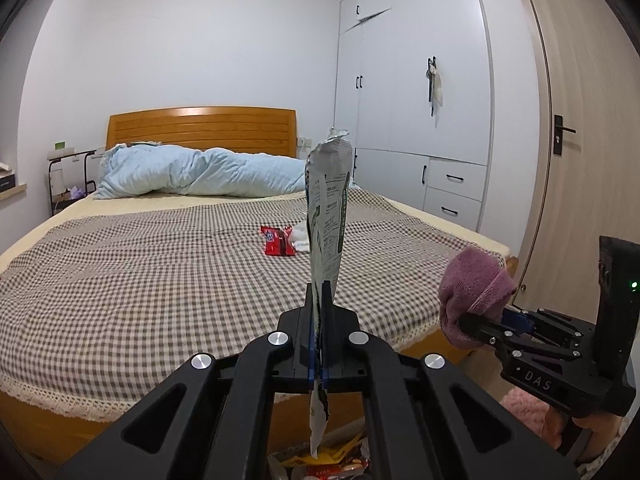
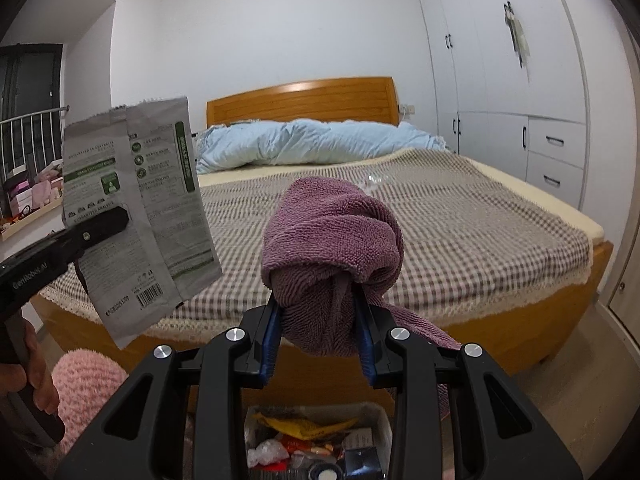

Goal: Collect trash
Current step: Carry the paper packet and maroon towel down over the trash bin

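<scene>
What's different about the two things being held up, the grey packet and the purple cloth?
The grey packet is a flat, stiff, printed foil sheet; the purple cloth is soft, fuzzy and bunched into a lump. The packet stands upright, pinched thin in the left gripper, whose jaws are shut tight; the cloth bulges between the right gripper jaws, which stay partly apart around it. Both are held above the trash bin.

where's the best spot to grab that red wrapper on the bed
Take the red wrapper by its raised, crumpled near edge, coming from the foot of the bed, low over the checked cover. It lies fairly flat, with a white wad against its right side, so avoid that side.
</scene>
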`<state>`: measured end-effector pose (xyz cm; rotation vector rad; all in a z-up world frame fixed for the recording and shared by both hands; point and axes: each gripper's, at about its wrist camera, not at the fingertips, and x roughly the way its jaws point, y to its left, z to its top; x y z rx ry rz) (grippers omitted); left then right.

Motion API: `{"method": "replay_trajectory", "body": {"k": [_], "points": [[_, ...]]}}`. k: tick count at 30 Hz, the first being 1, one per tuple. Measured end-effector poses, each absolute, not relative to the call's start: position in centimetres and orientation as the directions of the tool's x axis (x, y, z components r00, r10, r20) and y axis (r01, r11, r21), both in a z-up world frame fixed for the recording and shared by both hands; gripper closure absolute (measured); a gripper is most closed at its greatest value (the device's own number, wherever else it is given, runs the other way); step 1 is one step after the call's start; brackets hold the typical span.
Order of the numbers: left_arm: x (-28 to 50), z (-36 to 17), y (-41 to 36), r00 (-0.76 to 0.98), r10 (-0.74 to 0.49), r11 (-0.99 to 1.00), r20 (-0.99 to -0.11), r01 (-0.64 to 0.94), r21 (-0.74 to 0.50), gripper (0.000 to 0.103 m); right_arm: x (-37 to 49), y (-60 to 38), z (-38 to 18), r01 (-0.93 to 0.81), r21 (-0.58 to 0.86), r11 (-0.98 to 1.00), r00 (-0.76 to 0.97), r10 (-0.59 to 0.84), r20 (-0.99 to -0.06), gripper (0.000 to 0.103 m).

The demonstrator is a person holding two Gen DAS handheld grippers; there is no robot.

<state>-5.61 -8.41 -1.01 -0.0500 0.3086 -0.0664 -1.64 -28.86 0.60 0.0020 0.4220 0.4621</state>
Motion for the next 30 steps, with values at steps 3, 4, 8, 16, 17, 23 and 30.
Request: {"method": "replay_trajectory", "body": {"k": [3,4,8,16,17,23,30], "points": [[-6.2,-1.8,-8.9,0.948,-0.075,0.997,-0.308,0.061,-0.053,0.103,-1.8,-29.1,-0.7,-0.427,0.106,0.898,0.796,0.429,-0.428,0.071],[-6.4,-2.1,-9.0,0.946,-0.080,0.996,-0.315,0.066,-0.055,0.103,-1.9,-29.2,-1.1,-0.425,0.112,0.898,0.791,0.429,-0.437,0.071],[-6.6,-3.5,-9.5,0.936,-0.095,0.995,-0.340,0.083,-0.050,0.103,-2.2,-29.5,-2.6,-0.420,0.129,0.899,0.770,0.428,-0.473,0.071],[-6.2,-6.1,-10.0,0.913,-0.105,0.994,-0.393,0.093,-0.049,0.103,-2.3,-29.2,-5.0,-0.417,0.126,0.900,0.744,0.418,-0.521,0.071],[-6.1,-6.2,-10.0,0.912,-0.105,0.994,-0.398,0.093,-0.049,0.103,-2.2,-29.2,-5.2,-0.417,0.124,0.900,0.744,0.416,-0.523,0.071],[-5.5,-7.0,-10.0,0.906,-0.100,0.995,-0.412,0.091,-0.042,0.103,-1.7,-29.3,-5.8,-0.416,0.116,0.902,0.740,0.410,-0.533,0.071],[-4.2,-8.4,-10.6,0.896,-0.102,0.995,-0.433,0.098,-0.030,0.103,-1.0,-29.2,-7.4,-0.421,0.094,0.902,0.733,0.399,-0.551,0.071]]}}
